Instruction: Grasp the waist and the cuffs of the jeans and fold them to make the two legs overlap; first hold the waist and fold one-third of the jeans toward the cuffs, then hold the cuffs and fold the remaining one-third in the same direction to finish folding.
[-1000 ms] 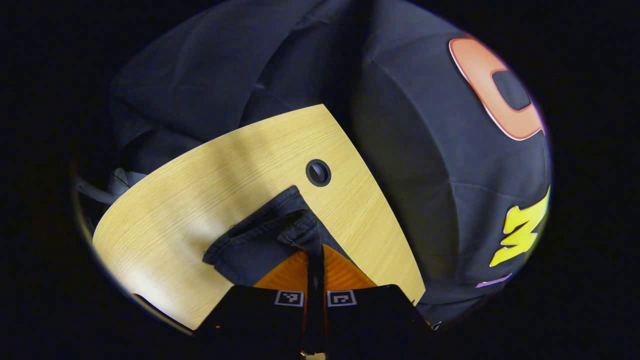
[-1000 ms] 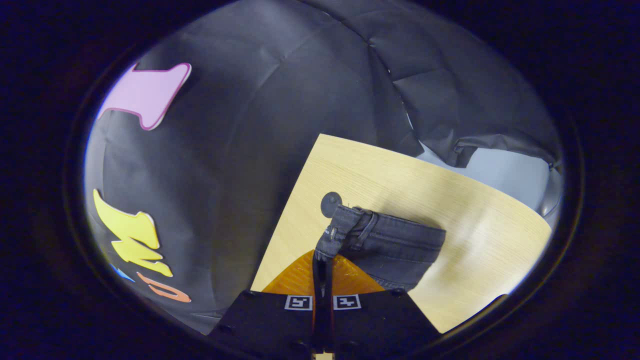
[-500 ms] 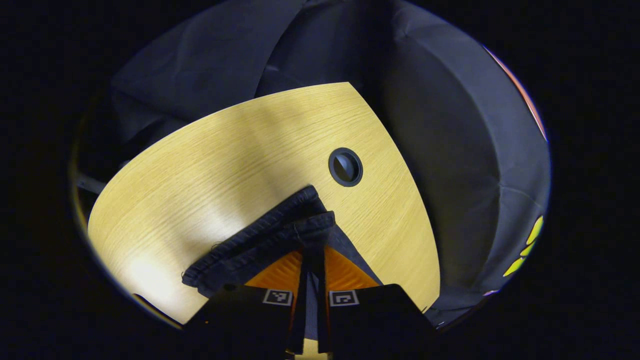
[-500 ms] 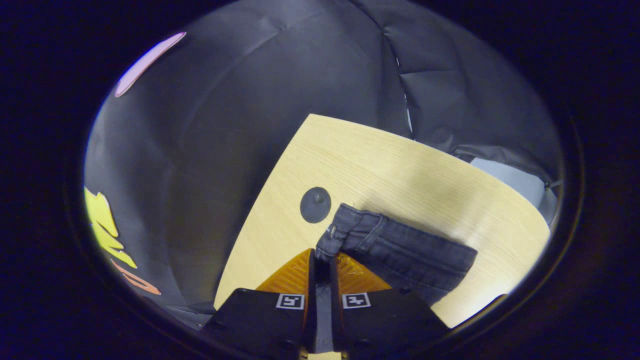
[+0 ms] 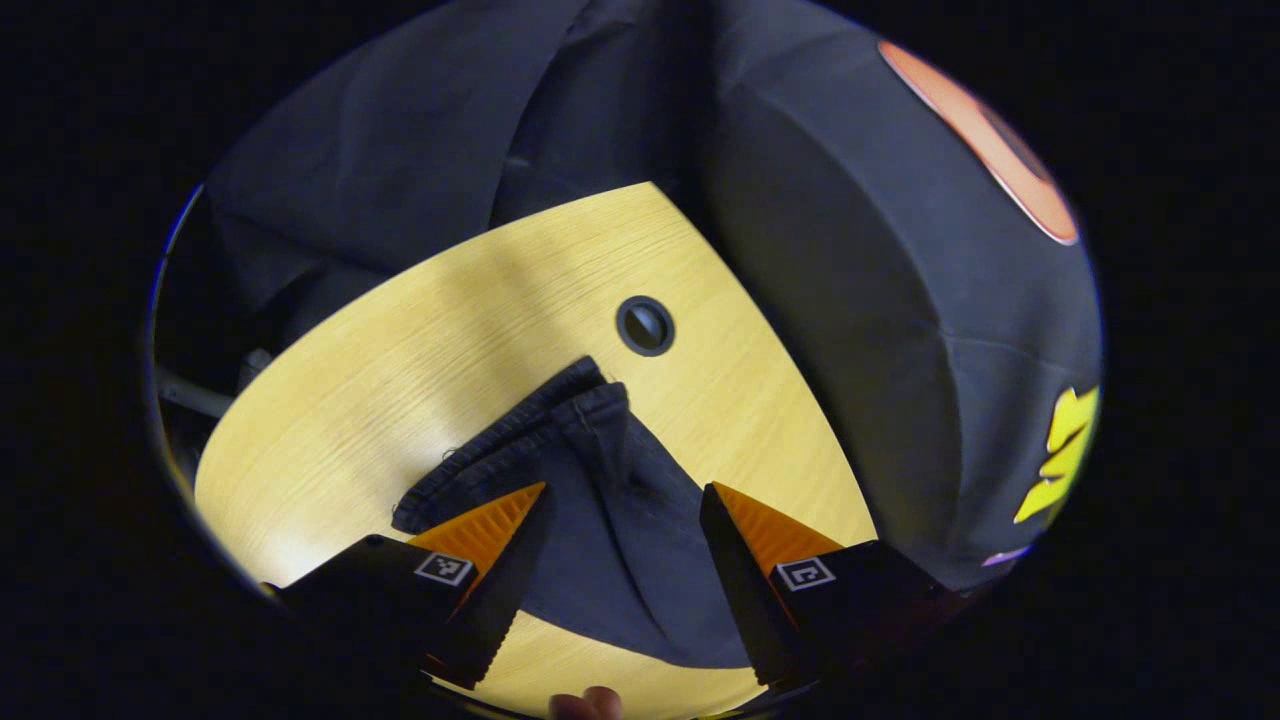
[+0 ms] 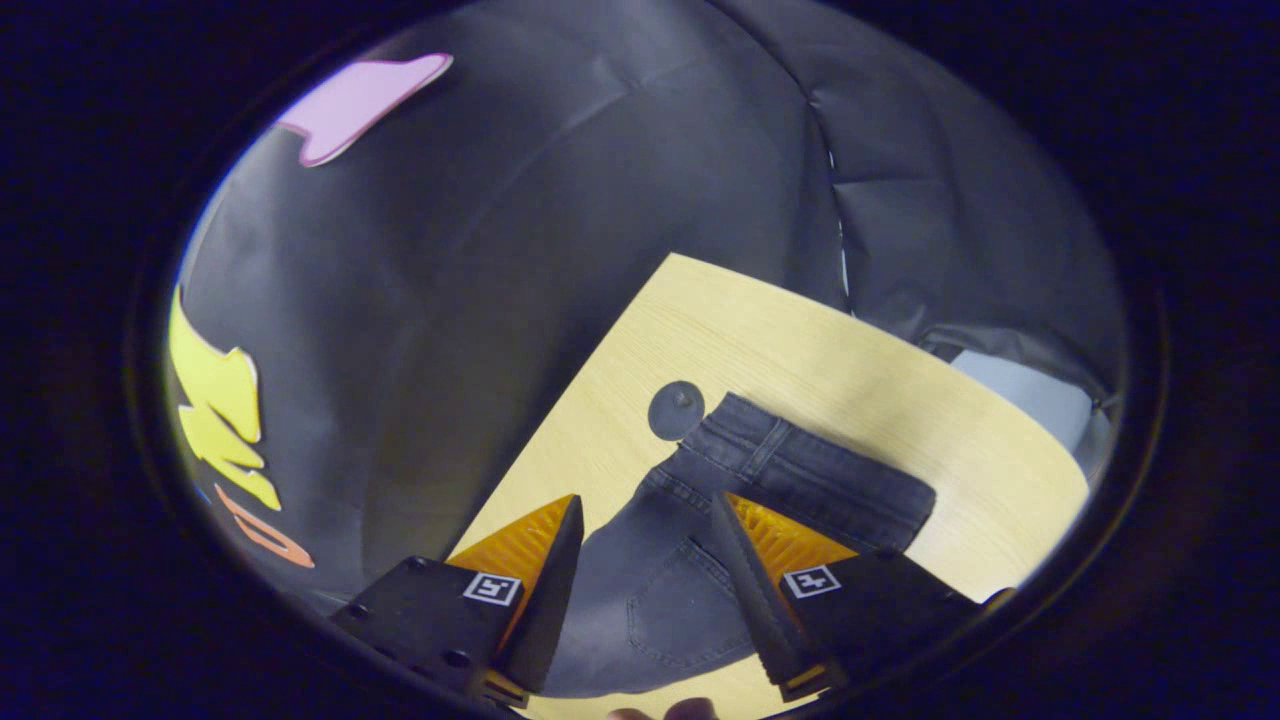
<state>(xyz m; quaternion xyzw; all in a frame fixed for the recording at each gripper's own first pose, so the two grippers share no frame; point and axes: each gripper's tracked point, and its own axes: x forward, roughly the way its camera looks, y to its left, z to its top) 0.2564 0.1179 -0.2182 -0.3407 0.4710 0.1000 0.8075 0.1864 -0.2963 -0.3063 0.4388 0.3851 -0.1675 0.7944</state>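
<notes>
Dark grey jeans lie on the light wooden table. In the left gripper view the cuffs lie stacked, hems pointing toward a round cable hole, and the leg fabric runs back between my fingers. My left gripper stands open above that cloth, holding nothing. The right gripper view has the waistband with a belt loop and a back pocket lying flat. Over the pocket area my right gripper is open, its orange fingers spread either side of the denim.
The table ends close behind the jeans, with the black booth cloth right past its edge. A cable hole sits beside the waistband. A fingertip shows at the bottom edge. Bare wood lies beyond the waist.
Both grippers were shut on the denim, left on the cuffs and right on the waistband; both have opened and let go. The jeans now lie flat on the table.
</notes>
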